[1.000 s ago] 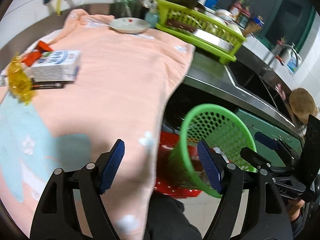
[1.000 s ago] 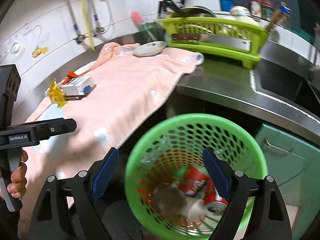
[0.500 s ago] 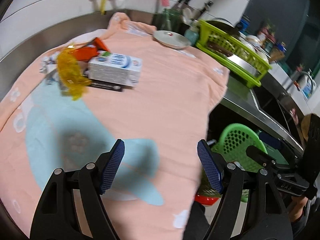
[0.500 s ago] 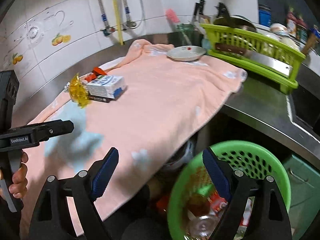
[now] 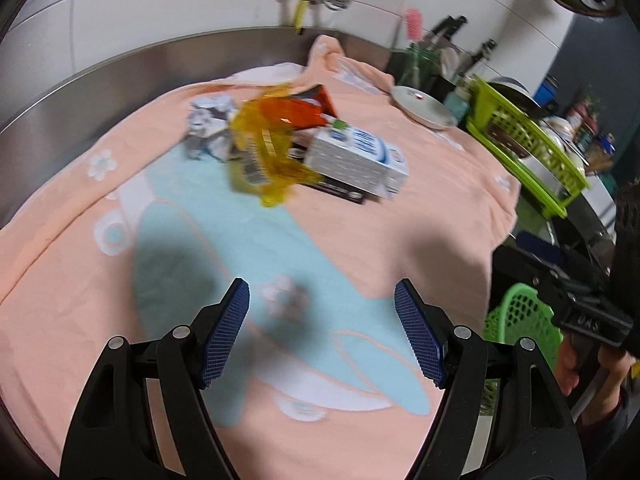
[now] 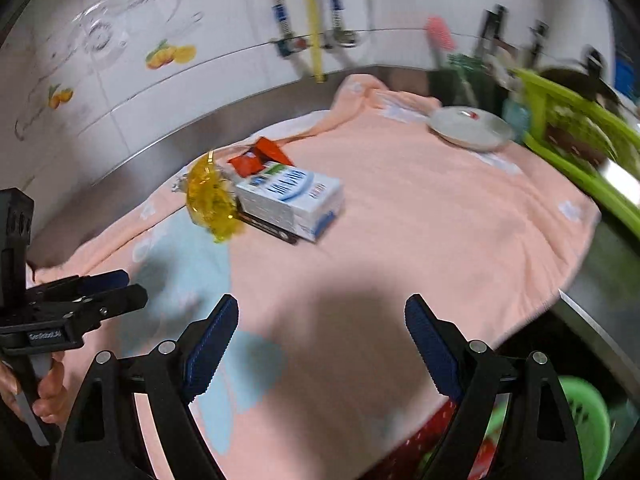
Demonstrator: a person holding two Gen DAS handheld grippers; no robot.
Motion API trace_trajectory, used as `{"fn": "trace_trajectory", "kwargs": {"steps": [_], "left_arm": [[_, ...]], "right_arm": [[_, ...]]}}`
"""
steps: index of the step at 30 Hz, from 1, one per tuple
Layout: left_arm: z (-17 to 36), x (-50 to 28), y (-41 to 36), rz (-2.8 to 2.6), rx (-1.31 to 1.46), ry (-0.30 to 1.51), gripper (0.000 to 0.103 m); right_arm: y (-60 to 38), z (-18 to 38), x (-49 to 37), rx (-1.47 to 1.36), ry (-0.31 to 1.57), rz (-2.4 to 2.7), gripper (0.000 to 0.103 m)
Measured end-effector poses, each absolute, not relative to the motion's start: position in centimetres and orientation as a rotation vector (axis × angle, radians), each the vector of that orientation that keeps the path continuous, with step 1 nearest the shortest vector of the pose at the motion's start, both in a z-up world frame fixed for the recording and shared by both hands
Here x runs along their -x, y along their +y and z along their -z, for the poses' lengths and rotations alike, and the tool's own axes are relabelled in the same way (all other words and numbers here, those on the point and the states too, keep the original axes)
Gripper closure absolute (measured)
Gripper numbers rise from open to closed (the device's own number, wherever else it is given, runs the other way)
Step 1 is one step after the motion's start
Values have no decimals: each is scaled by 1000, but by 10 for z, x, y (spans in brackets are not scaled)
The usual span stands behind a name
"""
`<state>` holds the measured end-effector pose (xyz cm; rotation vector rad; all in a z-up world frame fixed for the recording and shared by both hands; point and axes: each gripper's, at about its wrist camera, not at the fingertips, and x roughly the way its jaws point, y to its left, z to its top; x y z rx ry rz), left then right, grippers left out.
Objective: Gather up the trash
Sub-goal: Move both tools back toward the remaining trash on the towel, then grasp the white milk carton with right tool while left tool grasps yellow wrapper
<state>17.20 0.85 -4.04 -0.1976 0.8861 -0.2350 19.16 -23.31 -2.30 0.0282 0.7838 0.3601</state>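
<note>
Both grippers empty above the towel, trash lying further on

The left gripper (image 5: 322, 330) and the right gripper (image 6: 322, 344) both have the jaws wide apart with nothing between them, above a pink towel (image 5: 420, 208) that covers the tabletop. Beyond them, on the towel, lies the trash: a white carton (image 6: 290, 198), a yellow crumpled wrapper (image 6: 210, 200) touching it, an orange packet (image 6: 260, 156) behind. The green basket (image 6: 584, 420) stands low beside the tabletop edge, at the right.
</note>
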Motion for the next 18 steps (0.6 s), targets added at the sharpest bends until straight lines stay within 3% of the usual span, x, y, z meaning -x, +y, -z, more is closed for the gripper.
{"fn": "trace_trajectory", "kwargs": {"steps": [18], "left_arm": [[51,-215,59,137,248,886,29]], "right_arm": [[-145,32,-311,338,811,-581,20]]}}
